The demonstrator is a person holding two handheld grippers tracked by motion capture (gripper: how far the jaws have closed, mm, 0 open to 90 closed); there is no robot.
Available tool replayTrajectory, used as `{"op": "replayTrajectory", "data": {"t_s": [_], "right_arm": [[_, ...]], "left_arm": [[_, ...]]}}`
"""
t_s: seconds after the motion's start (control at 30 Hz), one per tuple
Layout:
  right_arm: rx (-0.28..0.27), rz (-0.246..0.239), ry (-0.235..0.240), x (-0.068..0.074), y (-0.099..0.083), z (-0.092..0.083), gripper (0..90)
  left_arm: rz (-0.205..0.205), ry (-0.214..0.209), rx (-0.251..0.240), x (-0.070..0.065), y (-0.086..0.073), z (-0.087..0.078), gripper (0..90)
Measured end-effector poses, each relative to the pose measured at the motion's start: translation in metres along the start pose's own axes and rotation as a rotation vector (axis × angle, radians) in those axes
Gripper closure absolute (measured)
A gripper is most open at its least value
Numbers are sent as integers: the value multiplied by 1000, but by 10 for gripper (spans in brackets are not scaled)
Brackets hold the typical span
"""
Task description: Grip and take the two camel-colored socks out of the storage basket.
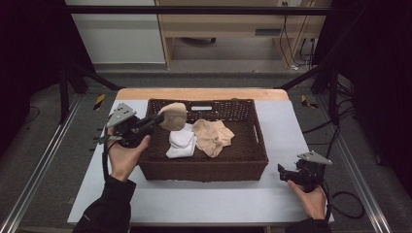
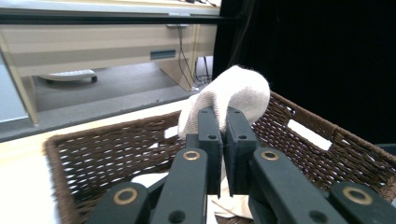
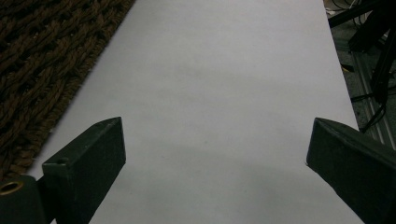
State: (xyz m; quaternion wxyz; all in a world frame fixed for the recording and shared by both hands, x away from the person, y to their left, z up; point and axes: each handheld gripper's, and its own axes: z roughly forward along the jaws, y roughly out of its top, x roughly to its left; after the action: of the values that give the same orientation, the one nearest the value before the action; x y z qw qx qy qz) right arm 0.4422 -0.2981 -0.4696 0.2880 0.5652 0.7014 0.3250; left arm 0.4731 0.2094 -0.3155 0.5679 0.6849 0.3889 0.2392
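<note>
The worktop (image 1: 204, 199) is covered in a pale sheet, with a strip of bare wood along its far edge. A dark brown woven basket (image 1: 204, 170) sits on it left of centre, a cut-out handle in each short wall and a white label on the inside of the far wall. In the basket lie a crumpled tan cloth (image 1: 212, 137) near the middle and, touching it on its left, a folded white cloth (image 1: 181, 144). The left tool (image 1: 158, 119) is held up above the basket's left rim, pointing in over the basket; its jaws are pinched tight on a rolled beige sock (image 1: 173, 116), which hangs clear of the basket floor, over the far left corner. In the left gripper view the sock (image 2: 233, 95) bulges above the two black jaws, which stand almost together with the fabric squeezed between them, the wicker wall behind it. The right tool (image 1: 285, 173) rests low at the worktop's right near corner, well apart from the basket's right wall, its jaws spread wide with only bare worktop (image 3: 219, 93) between them and the basket's edge (image 3: 42, 70) at the left.
</note>
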Motion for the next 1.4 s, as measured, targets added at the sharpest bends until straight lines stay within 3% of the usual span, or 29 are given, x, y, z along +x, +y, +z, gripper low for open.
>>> {"op": "replayTrajectory", "data": {"t_s": [0.2, 0.37, 0.5, 0.8, 0.87, 1.1, 1.23, 1.4], "right_arm": [[4, 0, -2, 0, 0, 0, 49], [7, -1, -6, 0, -1, 1, 49], [8, -3, -6, 0, -1, 1, 50], [4, -3, -9, 0, -1, 0, 50], [5, -4, -7, 0, -1, 1, 50], [-5, -3, -3, 0, -1, -1, 50], [-2, -2, -3, 1, -1, -1, 50], [-3, -10, -4, 1, -1, -1, 51]], "left_arm": [[-23, 39, -49, 19, -2, -28, 861], [-32, 68, -59, 31, -4, -44, 861], [-59, 114, -76, 48, -10, -64, 860], [-96, 179, -80, 70, -26, -85, 861], [-102, 217, -57, 77, -34, -87, 861], [-112, 261, -11, 86, -49, -84, 860], [-132, 282, 44, 93, -64, -79, 861], [-148, 305, 157, 101, -91, -65, 860]]}}
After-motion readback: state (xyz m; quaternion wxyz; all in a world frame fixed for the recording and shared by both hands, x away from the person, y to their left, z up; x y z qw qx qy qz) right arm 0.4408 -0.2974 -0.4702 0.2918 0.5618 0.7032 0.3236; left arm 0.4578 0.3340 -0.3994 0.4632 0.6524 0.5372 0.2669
